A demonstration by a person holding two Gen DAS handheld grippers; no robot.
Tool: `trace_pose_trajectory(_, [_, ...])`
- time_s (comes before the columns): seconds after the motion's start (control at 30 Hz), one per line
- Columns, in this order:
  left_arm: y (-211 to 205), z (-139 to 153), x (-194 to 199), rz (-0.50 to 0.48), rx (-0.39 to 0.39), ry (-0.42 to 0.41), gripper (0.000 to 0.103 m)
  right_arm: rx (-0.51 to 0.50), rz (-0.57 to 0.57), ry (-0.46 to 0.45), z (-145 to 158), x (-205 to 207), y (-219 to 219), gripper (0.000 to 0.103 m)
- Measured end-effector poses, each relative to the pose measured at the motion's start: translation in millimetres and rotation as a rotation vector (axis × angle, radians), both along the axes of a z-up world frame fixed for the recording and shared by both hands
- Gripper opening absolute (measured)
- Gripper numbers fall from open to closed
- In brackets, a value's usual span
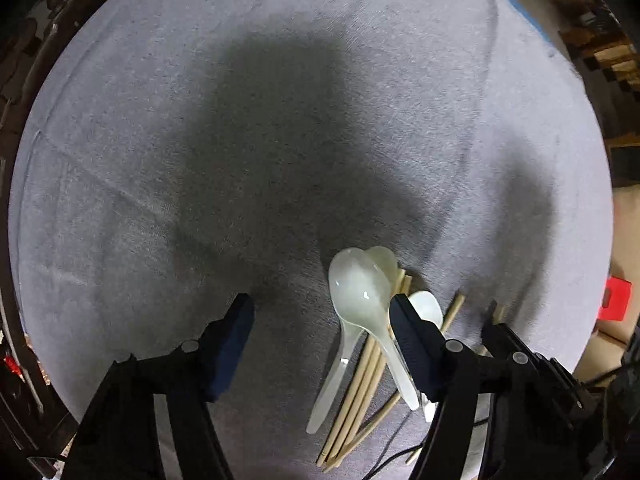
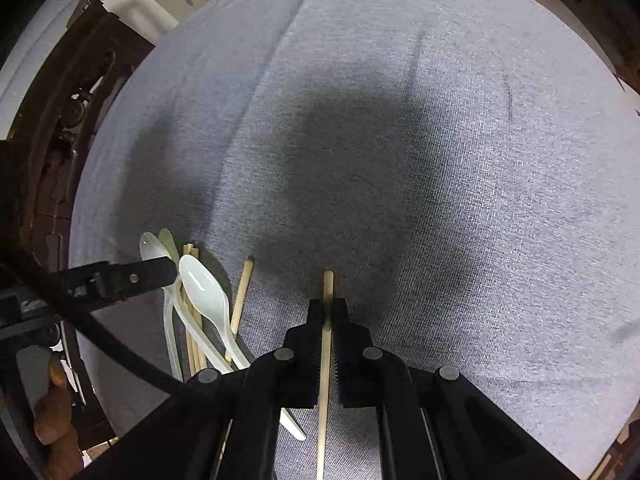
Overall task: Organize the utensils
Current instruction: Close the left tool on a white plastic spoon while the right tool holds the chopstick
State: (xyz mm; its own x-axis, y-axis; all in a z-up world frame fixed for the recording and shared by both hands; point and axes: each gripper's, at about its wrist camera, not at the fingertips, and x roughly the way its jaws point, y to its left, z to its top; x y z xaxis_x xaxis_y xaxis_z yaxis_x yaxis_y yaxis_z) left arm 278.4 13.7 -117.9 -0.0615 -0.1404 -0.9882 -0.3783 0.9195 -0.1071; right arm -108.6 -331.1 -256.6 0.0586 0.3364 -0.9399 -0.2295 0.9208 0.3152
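A slim pale wooden chopstick (image 2: pixel 327 344) is sitting clamped between the right gripper (image 2: pixel 328 312) pads at lower centre, seemingly being separated from the pile; the translucent white plastic soup spoons (image 1: pixel 360 300) and remaining wooden chopsticks (image 1: pixel 360 400) are lying heaped at lower right on the grey tablecloth (image 1: pixel 200 160); the left gripper (image 1: pixel 320 312) is hanging part-open, gripping nothing, one finger hiding a spoon bowl; the chopstick count is unclear.

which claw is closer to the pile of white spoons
Left. The left claw hangs open right over the spoons, one finger crossing them. The right claw sits off to the side, shut on a single chopstick.
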Motion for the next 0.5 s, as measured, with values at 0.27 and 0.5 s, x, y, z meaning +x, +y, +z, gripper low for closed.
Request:
trace_pose_trajectory(0.27, [-8,-9,20,0.004,0.014,0.022,0.047,0.014,0.007,-0.008,12,-9,1,0.006])
trace_pose_trajectory(0.5, [-5,-3,16,0.007,-0.027,0.016,0.034,0.023,0.007,-0.005,15,-9,0,0.006])
